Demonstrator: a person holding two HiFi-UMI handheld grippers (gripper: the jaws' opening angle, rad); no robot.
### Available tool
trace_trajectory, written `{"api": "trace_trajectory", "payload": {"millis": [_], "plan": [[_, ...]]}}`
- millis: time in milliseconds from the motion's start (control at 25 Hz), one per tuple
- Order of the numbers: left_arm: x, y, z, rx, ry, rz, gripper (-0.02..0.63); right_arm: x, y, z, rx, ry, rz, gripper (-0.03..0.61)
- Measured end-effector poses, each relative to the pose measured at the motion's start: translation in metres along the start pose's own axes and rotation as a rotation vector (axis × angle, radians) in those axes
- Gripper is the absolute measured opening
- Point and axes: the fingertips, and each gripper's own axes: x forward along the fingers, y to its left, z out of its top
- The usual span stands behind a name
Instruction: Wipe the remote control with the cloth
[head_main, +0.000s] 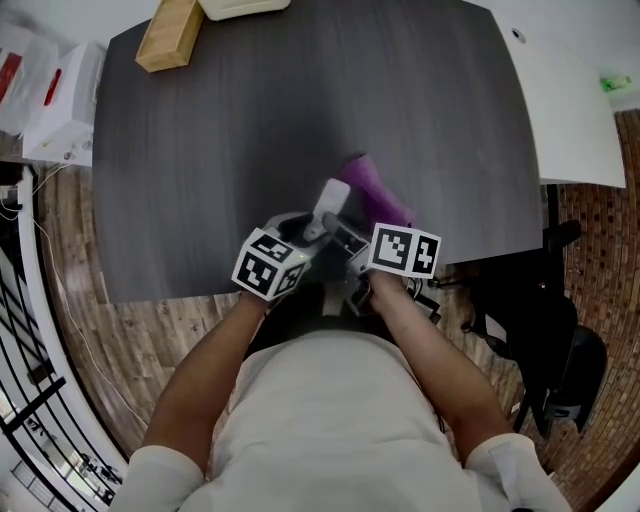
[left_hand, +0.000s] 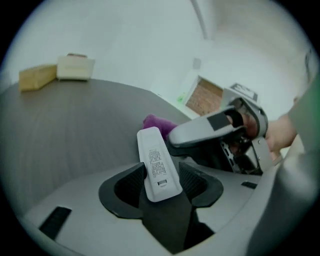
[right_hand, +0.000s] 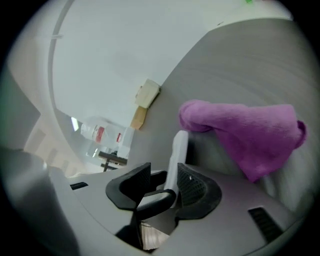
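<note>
A white remote control (head_main: 330, 200) (left_hand: 157, 162) sits back side up between the pads of my left gripper (head_main: 300, 230) (left_hand: 161, 181), and both pads touch its long edges. My right gripper (head_main: 346, 242) (right_hand: 165, 187) comes in from the right and straddles the remote (right_hand: 176, 157), seen edge-on there. The remote rests against one pad, and a gap with a grey finger of the left gripper separates it from the other. The purple cloth (head_main: 376, 195) (left_hand: 157, 122) (right_hand: 245, 132) lies bunched on the dark table (head_main: 200, 150) just beyond the remote, held by nothing.
A wooden block (head_main: 170, 35) and a white object (head_main: 245, 8) lie at the table's far left corner. White boxes (head_main: 60, 100) stand off the left edge, a white table (head_main: 570, 100) adjoins on the right, and a black chair (head_main: 550, 330) stands at lower right.
</note>
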Motion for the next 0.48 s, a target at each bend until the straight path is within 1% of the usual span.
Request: {"api": "trace_trajectory", "payload": {"millis": [40, 80, 120, 200, 240, 320, 400, 480], "plan": [[-0.004, 0.003, 0.000, -0.060, -0.021, -0.042, 0.199, 0.004, 0.013, -0.002, -0.025, 0.017, 0.044, 0.158], [-0.007, 0.005, 0.000, -0.088, -0.026, -0.070, 0.198, 0.009, 0.026, -0.006, -0.053, 0.039, 0.084, 0.122], [-0.009, 0.005, -0.001, -0.093, -0.018, -0.085, 0.198, 0.016, 0.036, -0.011, -0.087, 0.066, 0.111, 0.117], [-0.009, 0.006, -0.005, -0.081, 0.014, -0.080, 0.196, 0.027, 0.046, -0.019, -0.164, 0.106, 0.112, 0.110], [-0.008, 0.006, -0.007, -0.076, 0.028, -0.070, 0.196, 0.028, 0.046, -0.020, -0.190, 0.108, 0.097, 0.106], [-0.005, 0.006, -0.010, -0.053, 0.057, -0.045, 0.196, 0.019, 0.039, -0.012, -0.210, 0.072, 0.050, 0.106], [-0.003, 0.004, -0.013, -0.025, 0.072, -0.023, 0.196, 0.001, 0.019, -0.002, -0.222, 0.018, -0.044, 0.106], [-0.002, 0.003, -0.014, -0.019, 0.068, -0.011, 0.196, -0.014, -0.008, 0.003, -0.217, -0.014, -0.164, 0.106]]}}
